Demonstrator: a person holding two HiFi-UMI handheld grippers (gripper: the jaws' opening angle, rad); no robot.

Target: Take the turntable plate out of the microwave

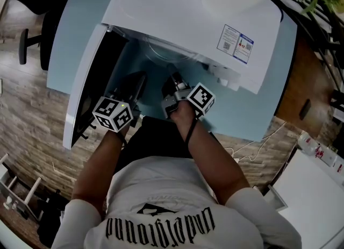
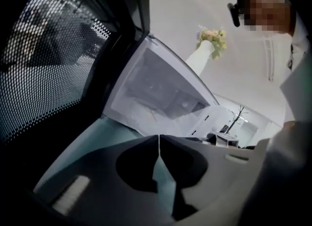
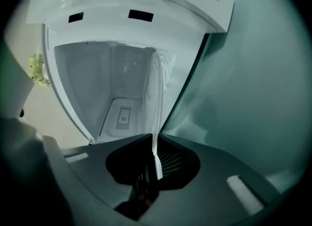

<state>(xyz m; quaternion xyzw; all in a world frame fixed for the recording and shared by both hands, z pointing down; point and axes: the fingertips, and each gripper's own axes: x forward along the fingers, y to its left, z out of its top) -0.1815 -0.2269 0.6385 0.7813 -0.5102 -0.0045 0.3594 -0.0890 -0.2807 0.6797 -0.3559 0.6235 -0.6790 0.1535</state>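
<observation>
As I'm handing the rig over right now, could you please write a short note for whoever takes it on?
Left gripper: shut, empty, beside the open door.
Right gripper: shut on the rim of the plate.
Things: the plate shows edge-on and is partly inside the microwave cavity.
Done: door open, plate gripped.
Left: draw the plate fully out and set it down, probably on the table.
</observation>
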